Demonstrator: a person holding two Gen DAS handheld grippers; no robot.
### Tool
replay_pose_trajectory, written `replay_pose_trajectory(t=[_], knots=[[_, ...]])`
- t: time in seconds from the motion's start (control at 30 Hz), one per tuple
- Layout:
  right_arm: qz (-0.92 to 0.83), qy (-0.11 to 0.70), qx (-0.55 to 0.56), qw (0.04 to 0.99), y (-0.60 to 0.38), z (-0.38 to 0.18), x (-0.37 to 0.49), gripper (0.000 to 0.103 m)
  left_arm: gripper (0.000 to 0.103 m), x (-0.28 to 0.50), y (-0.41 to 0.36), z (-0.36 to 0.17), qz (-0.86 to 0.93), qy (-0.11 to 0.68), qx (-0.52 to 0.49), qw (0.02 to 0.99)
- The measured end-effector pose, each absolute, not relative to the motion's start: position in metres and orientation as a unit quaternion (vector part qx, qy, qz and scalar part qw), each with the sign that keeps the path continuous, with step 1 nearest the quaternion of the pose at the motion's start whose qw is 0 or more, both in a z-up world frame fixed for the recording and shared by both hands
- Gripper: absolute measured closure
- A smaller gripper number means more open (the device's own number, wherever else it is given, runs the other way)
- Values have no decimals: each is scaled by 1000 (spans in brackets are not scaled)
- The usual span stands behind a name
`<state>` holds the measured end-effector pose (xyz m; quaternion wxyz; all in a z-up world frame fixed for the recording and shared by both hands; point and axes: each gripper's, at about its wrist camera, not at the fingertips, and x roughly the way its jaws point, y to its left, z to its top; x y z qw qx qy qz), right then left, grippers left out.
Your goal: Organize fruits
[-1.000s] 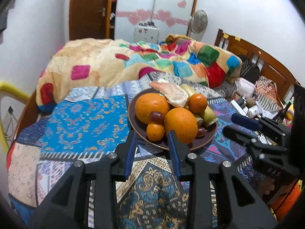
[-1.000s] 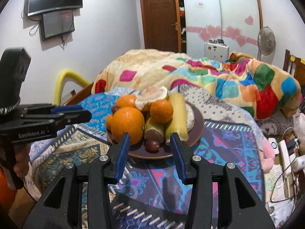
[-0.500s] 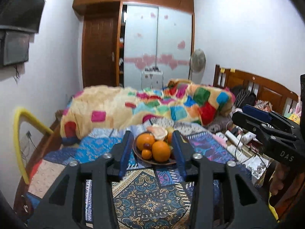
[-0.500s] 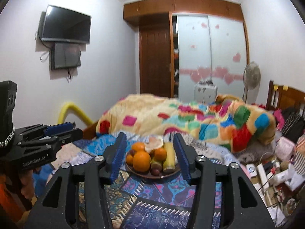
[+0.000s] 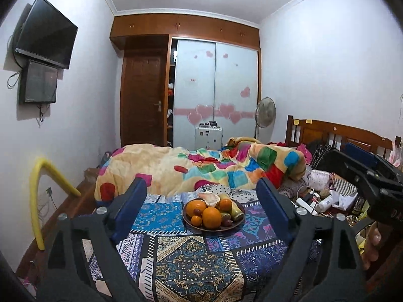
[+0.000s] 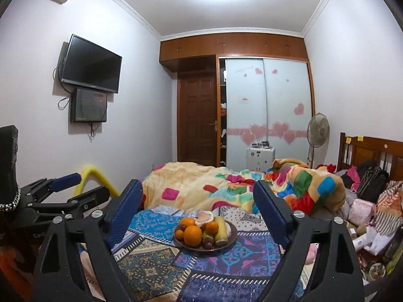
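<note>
Both grippers wide open, nothing held: left gripper [image 5: 201, 196] and right gripper [image 6: 197, 196] hang well back from the bed, jaws framing the brown plate [image 5: 187, 220] from a distance. Fruit is all heaped on that plate, which sits on the patterned quilt [image 5: 181, 264]: big orange [image 5: 211, 217] in front, banana [image 6: 221, 229] on the right side, dark plums at the rim. Standoff likely gives both cameras the full pile. Looks either finished or not begun.

Both wrist cameras face the wardrobe [image 5: 216, 93] from well back, sharing the fruit plate [image 5: 189, 220].
</note>
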<state>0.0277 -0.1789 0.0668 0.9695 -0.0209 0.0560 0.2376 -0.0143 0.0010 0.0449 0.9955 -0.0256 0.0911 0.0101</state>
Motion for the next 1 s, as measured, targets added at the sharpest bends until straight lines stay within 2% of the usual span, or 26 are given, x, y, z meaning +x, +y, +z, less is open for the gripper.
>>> replay_pose_trajectory(t=[0.17,1.0], knots=[[229,53,-20,972,-182,63,18,0,3,-28,-1,46,23,78,-22,996],[231,54,-19,971,-189,60,2,0,1,-44,-12,46,18,76,-11,997]])
